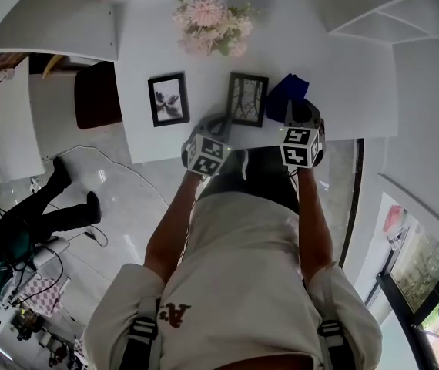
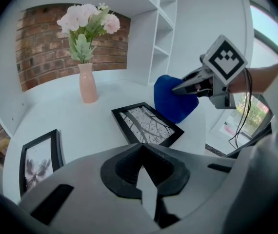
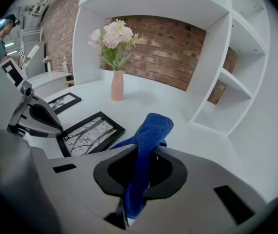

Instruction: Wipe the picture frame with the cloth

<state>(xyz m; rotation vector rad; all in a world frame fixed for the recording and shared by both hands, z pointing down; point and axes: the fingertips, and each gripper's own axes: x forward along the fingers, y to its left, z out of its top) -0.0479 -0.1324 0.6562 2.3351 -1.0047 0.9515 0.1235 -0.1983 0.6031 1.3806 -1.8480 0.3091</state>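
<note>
The left gripper had its jaws pressed together with nothing between them, poised above the near edge of the white table. The right gripper pinched a blue cloth, which stood up from its jaws (one fold drooped forward). Just past both, the picture frame lay flat, the cloth close beside its right edge. Farther left lay a second frame. Beyond stood a pink vase of flowers.
</note>
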